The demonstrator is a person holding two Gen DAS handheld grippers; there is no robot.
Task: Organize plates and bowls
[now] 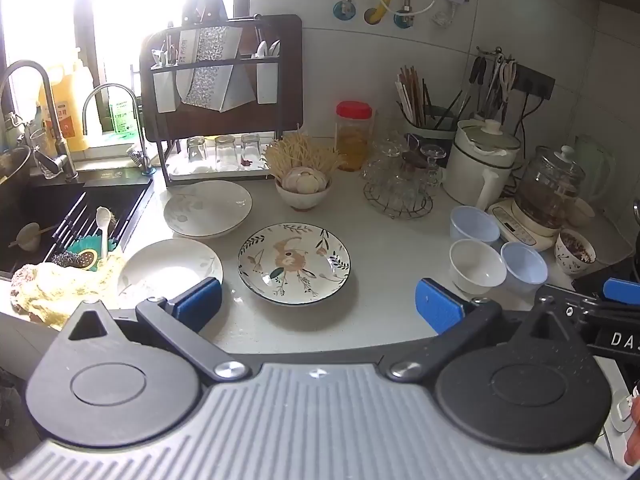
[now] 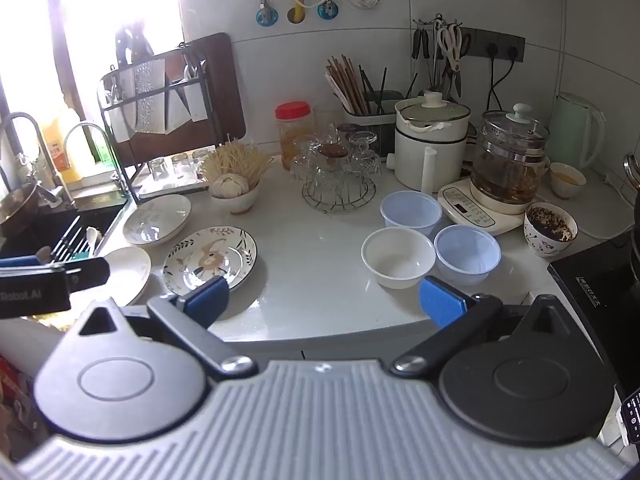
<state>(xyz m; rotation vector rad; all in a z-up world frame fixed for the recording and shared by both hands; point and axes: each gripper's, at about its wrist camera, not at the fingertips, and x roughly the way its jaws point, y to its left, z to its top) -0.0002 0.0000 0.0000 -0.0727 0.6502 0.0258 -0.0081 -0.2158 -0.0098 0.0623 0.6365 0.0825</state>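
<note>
A floral plate (image 1: 294, 262) (image 2: 210, 258) lies on the white counter, with two white leaf-pattern plates to its left, one near (image 1: 168, 266) (image 2: 128, 272) and one farther back (image 1: 208, 208) (image 2: 156, 218). To the right stand a white bowl (image 1: 476, 266) (image 2: 398, 256) and two pale blue bowls (image 1: 474, 224) (image 1: 524, 266) (image 2: 410, 208) (image 2: 466, 254). My left gripper (image 1: 318, 306) is open and empty above the counter's front edge, before the floral plate. My right gripper (image 2: 324, 300) is open and empty, in front of the white bowl.
A sink (image 1: 80, 208) with a rack and sponge lies at left, a yellow cloth (image 1: 60, 284) beside it. A dish rack (image 1: 220, 92), a garlic bowl (image 1: 304, 192), glasses on a wire stand (image 1: 400, 184), a jar, pots and a kettle (image 2: 508, 160) line the back. A patterned cup (image 2: 550, 234) stands right.
</note>
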